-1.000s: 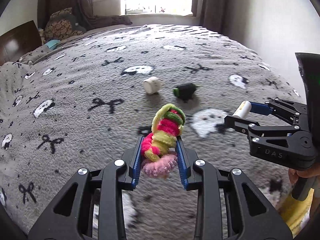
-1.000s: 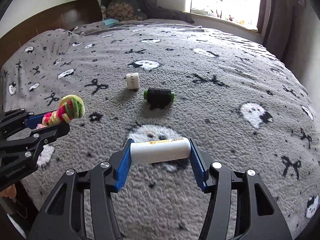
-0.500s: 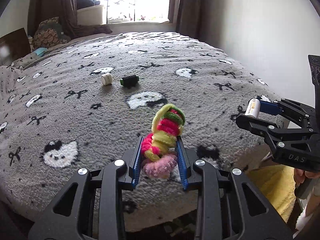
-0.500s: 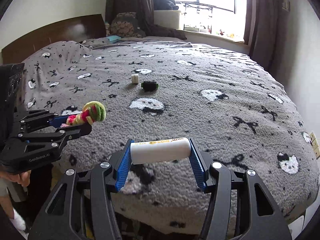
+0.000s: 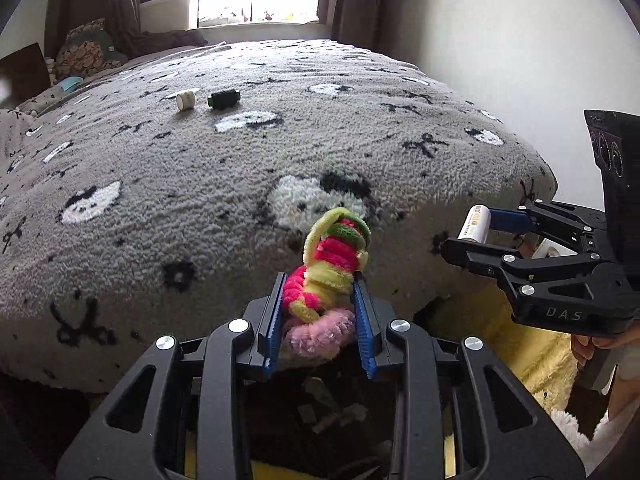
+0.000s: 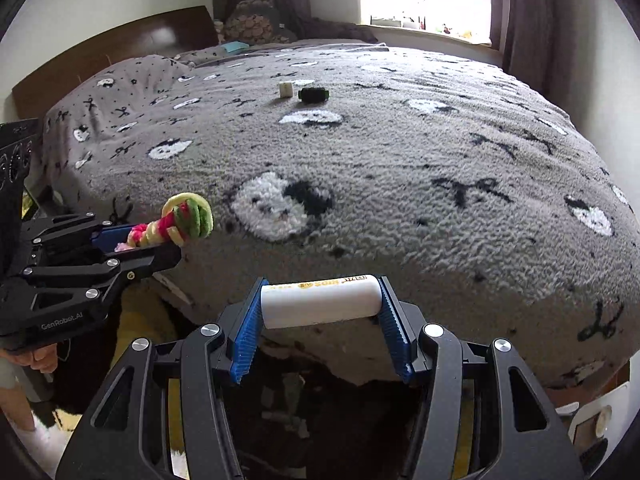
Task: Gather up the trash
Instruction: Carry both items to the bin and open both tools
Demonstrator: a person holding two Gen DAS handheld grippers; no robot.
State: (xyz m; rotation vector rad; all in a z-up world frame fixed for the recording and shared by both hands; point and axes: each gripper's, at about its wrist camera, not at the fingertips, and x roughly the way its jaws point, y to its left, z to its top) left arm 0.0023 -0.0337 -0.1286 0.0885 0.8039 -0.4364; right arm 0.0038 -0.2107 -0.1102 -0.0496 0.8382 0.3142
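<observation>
- The bed (image 5: 248,168), under a grey fleece blanket with white faces and black bows, spreads ahead of both pairs of jaws; its near edge lies just beyond the fingertips, and its far corners are cut off by the round lens.
- Below both pairs of jaws is a dark opening (image 6: 320,412) with pale scraps inside; whether it is a bin or a bag is hard to make out, as the gripper frames hide its rim.
- The left gripper (image 5: 320,300) has its blue pads pressed on a bundle of fuzzy hair ties (image 5: 328,264), pink, yellow and green, whose top loop sticks out past the fingertips; the jaws stand narrow.
- "GenRobot.AI" reads on the left gripper's body in the right wrist view.
- The right gripper (image 6: 320,308) clamps a white tube (image 6: 320,304) crosswise, end to end between its pads, jaws about half open.
- Yellow print runs along the tube upside down; "KIDS" seems legible, the rest too small.
- "DAS" shows on the right gripper's side.
- Far ahead of the jaws, on the blanket, a small white cap (image 5: 186,100) lies just beside a black spool with green ends (image 5: 224,99).
</observation>
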